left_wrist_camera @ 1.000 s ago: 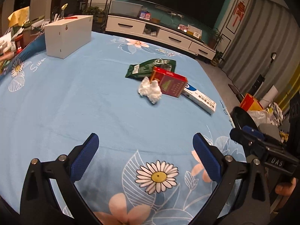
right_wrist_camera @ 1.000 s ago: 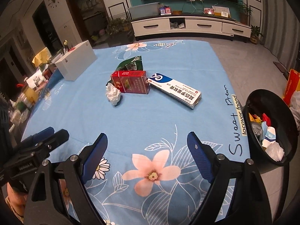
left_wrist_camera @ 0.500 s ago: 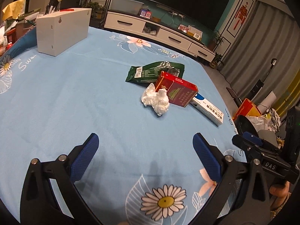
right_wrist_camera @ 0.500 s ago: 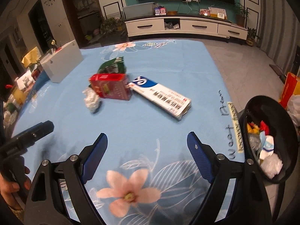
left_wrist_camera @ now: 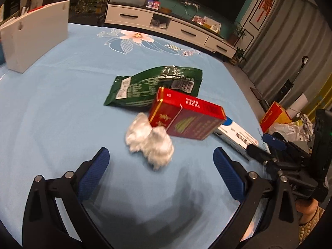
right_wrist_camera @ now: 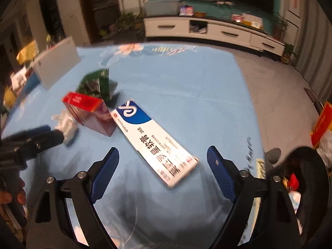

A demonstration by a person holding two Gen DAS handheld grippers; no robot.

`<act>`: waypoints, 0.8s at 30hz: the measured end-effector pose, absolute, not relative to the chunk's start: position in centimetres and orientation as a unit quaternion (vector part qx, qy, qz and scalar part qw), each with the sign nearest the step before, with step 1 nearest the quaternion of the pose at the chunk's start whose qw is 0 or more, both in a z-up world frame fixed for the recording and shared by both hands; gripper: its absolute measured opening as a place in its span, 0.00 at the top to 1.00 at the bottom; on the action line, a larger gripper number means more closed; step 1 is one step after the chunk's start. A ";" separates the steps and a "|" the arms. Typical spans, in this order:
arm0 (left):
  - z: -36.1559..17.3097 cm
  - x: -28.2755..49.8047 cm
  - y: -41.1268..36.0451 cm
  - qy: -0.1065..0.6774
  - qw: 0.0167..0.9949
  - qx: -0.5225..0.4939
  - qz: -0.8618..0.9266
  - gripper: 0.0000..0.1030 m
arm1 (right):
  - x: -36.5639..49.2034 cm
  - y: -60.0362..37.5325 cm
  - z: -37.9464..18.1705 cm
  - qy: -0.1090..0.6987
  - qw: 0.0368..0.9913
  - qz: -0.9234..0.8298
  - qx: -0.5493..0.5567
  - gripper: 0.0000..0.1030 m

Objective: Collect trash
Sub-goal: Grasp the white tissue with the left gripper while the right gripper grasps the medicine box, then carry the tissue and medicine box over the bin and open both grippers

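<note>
- Trash is now much nearer to both of your grippers than one second ago: the crumpled white tissue (left_wrist_camera: 150,145) lies just ahead of the left gripper (left_wrist_camera: 161,164), and the long white and blue box (right_wrist_camera: 153,143) reaches in between the fingers of the right gripper (right_wrist_camera: 162,167).
- Both grippers stand wide open and hold nothing; no pad touches any item yet.
- For the task this means, I judge, that you are at the end of the approach, each hand lined up on its own piece, with no piece picked up in this moment.
- The red carton (left_wrist_camera: 184,117) leans on the tissue and partly covers the green snack bag (left_wrist_camera: 155,87); all four pieces lie together on the blue flowered cloth (left_wrist_camera: 62,103).
- The black bin (right_wrist_camera: 307,178) stands beside the table at the right, already with some trash inside, but its rim is cut by your right finger and the picture edge.
- The right wrist view is blurred, so the print on the box is hard to read.
</note>
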State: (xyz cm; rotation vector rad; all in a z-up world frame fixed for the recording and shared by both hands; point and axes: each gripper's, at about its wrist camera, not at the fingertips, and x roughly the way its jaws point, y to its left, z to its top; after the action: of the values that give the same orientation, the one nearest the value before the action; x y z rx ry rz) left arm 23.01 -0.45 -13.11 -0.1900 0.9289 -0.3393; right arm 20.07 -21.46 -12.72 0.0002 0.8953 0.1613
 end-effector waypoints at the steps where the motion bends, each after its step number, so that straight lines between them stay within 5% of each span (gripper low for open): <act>1: -13.4 23.5 -0.8 0.448 0.875 -0.090 -0.162 0.05 | 20.5 -21.3 -13.1 0.435 0.897 0.080 -0.007 0.17; 4: -14.1 24.3 -1.1 0.454 0.872 -0.096 -0.158 0.15 | 21.5 -20.7 -14.1 0.443 0.892 0.090 -0.032 0.21; 5: -14.2 24.4 -1.2 0.451 0.874 -0.092 -0.154 0.16 | 21.8 -20.6 -14.4 0.447 0.889 0.090 -0.039 0.30; 9: -14.3 24.5 -1.2 0.448 0.877 -0.087 -0.148 0.48 | 22.0 -20.2 -14.7 0.452 0.885 0.102 -0.048 0.50; 12: -14.4 24.4 -0.4 0.449 0.875 -0.103 -0.148 0.67 | 21.4 -20.1 -14.5 0.451 0.885 0.105 -0.048 0.56; 24: -12.7 19.8 1.6 0.435 0.878 -0.114 -0.167 0.76 | 16.0 -22.3 -12.6 0.429 0.898 0.087 0.039 0.56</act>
State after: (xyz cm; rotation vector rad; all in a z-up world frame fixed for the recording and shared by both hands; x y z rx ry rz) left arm 19.80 1.59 -12.71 -0.2374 0.9067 -0.3473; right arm 16.02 -22.26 -12.64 0.0804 0.8887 0.1806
